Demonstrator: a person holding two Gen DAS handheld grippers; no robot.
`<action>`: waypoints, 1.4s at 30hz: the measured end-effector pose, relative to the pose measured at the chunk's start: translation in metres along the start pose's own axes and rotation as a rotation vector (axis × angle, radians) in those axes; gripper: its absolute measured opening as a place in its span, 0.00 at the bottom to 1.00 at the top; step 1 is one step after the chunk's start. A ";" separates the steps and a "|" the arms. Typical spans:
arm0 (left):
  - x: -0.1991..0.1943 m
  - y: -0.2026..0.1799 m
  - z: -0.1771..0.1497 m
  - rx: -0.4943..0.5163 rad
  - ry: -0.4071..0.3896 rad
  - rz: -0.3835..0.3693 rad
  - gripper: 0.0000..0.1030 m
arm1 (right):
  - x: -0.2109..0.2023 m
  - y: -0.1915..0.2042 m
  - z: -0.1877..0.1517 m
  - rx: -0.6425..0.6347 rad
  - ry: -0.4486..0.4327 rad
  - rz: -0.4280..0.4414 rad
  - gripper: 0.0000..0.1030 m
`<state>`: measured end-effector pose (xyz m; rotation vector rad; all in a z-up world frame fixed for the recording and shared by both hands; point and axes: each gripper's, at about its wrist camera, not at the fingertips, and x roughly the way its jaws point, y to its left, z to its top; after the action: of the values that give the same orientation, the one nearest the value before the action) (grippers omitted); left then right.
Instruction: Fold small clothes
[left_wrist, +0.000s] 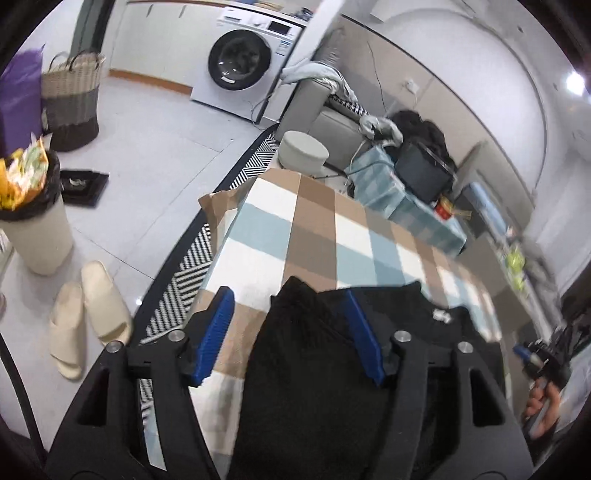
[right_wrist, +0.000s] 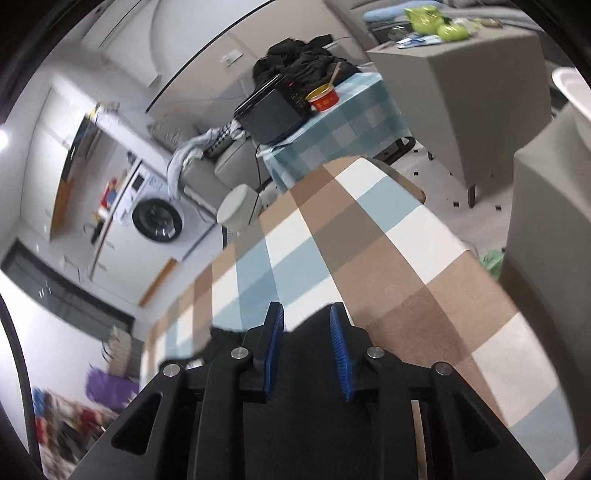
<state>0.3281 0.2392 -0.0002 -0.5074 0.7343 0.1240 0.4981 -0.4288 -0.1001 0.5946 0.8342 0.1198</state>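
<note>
Covering the table (left_wrist: 332, 236), a checked cloth of tan, white and pale blue is seen, and on its near part a black garment (left_wrist: 317, 369) is laid, with a small white tag (left_wrist: 441, 315) showing. The left hand-held gripper (left_wrist: 291, 332) is held apart above the garment's left edge. The right hand-held gripper (right_wrist: 306, 347) is likewise parted, narrowly, over dark fabric.

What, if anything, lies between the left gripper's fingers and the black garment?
Nothing visible. The left gripper is open directly above the black garment, which lies on the checked tablecloth with no other object over it.
</note>
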 end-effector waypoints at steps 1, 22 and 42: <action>0.001 -0.001 -0.002 0.019 0.006 0.009 0.61 | 0.000 0.001 -0.001 -0.022 0.007 -0.013 0.38; 0.005 -0.025 -0.014 0.248 -0.077 0.060 0.04 | 0.015 0.027 -0.026 -0.401 -0.038 -0.014 0.04; 0.014 0.003 -0.020 0.123 0.034 0.138 0.33 | 0.009 0.029 -0.017 -0.336 0.007 -0.128 0.34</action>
<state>0.3256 0.2310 -0.0229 -0.3425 0.8047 0.1983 0.4953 -0.3937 -0.0995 0.2250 0.8349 0.1416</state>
